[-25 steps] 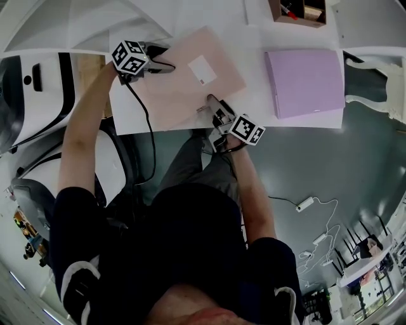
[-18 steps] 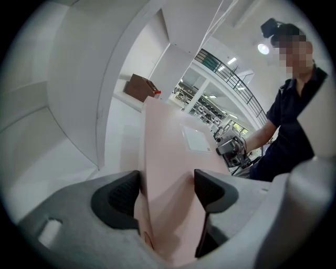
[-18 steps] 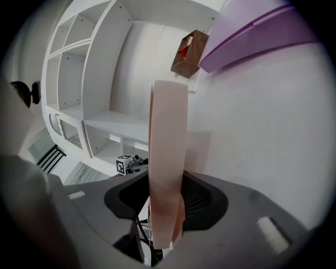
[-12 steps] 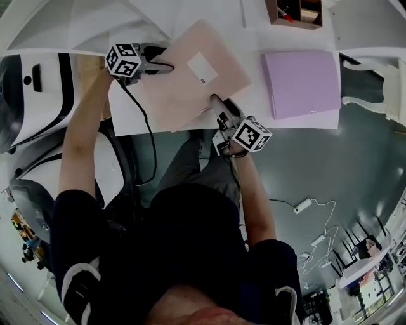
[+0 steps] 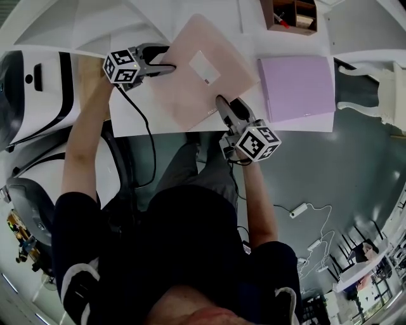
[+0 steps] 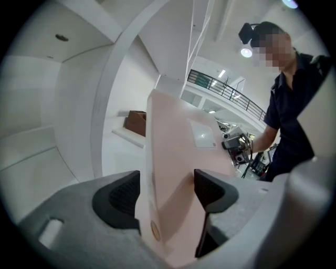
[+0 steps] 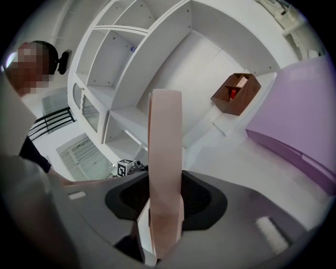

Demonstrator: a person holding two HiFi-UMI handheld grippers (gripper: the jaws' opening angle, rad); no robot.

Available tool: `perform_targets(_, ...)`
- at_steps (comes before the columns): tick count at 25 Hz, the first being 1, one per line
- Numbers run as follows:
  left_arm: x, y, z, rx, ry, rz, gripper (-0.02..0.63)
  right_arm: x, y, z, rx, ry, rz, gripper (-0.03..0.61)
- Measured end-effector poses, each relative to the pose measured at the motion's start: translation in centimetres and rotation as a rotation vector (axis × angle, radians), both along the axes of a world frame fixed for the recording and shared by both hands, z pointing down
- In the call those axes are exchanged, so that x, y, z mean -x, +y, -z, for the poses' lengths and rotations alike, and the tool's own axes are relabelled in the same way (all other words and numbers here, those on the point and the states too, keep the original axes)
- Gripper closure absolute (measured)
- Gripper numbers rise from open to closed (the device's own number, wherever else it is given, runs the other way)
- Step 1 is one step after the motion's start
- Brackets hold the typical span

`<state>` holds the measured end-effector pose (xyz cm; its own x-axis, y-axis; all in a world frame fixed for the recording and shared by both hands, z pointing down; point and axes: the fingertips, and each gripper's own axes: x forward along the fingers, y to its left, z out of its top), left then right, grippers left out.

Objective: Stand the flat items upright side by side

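A flat pink box (image 5: 193, 70) with a white label is held up off the white table (image 5: 254, 38), tilted. My left gripper (image 5: 166, 60) grips its left edge; in the left gripper view the pink box (image 6: 173, 157) fills the gap between the left gripper's (image 6: 165, 192) pads. My right gripper (image 5: 225, 105) holds the near edge, and its jaws have just been closing on the box. Seen edge-on, the pink box (image 7: 165, 157) stands between the right gripper's (image 7: 165, 202) pads. A flat purple box (image 5: 295, 86) (image 7: 299, 126) lies on the table to the right.
A brown wooden organiser (image 5: 290, 16) (image 7: 234, 93) stands at the table's back. A white shelf unit (image 7: 121, 79) rises behind it. A white chair (image 5: 374, 82) is at the right, white-and-black equipment (image 5: 38, 89) at the left. The table's front edge is just below the grippers.
Both grippers have risen with the pink box, which now tilts up off the table. The right gripper has rolled and moved right.
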<state>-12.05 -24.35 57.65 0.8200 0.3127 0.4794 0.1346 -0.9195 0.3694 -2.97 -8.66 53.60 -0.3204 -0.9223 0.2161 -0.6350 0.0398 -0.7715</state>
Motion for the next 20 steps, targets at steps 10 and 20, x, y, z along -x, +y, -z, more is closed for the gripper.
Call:
perform_targets(10,-0.1,-1.3,3.3,-0.15,0.104,0.215,0.281,-1.7,-0.4,5.5,-0.053,0.26,-0.031,0.411)
perform_targets(20,1.3,-1.5,6.4,-0.283,0.171,0.434,0.299,-3.0,-2.5,8.6,-0.079,0.452,-0.065,0.41)
